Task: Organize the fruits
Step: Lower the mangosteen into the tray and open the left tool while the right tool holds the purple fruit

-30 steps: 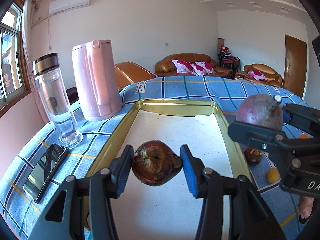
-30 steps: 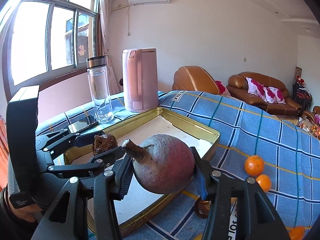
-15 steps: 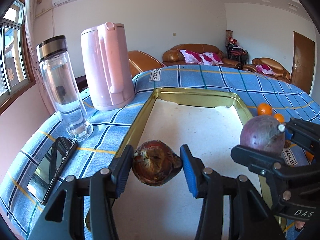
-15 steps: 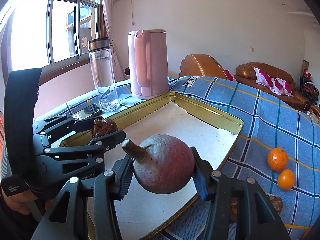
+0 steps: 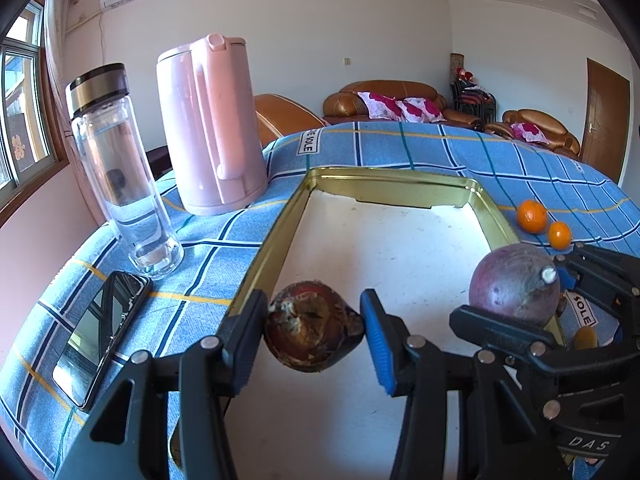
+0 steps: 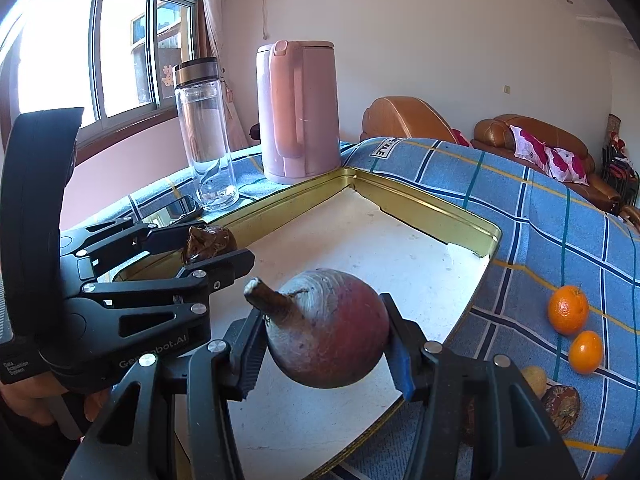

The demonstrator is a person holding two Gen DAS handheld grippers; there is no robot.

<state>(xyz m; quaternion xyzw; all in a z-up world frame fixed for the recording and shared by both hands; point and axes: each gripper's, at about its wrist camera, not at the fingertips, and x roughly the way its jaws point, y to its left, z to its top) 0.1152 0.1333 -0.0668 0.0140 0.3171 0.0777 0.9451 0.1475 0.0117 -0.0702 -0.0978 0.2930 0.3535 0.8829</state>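
Plainly, the gold tray [image 5: 486,204] holds only white lining.

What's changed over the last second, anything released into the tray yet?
Both grippers advanced and dipped over the gold tray. Nothing released: left gripper still clamps the shrivelled brown fruit, right gripper the purple stemmed fruit. Oranges unmoved.

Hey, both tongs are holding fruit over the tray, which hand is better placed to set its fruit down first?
Probably the left. Its tongs hold the brown fruit well inside the gold tray; the right tongs grip the purple fruit nearer the tray's right rim.
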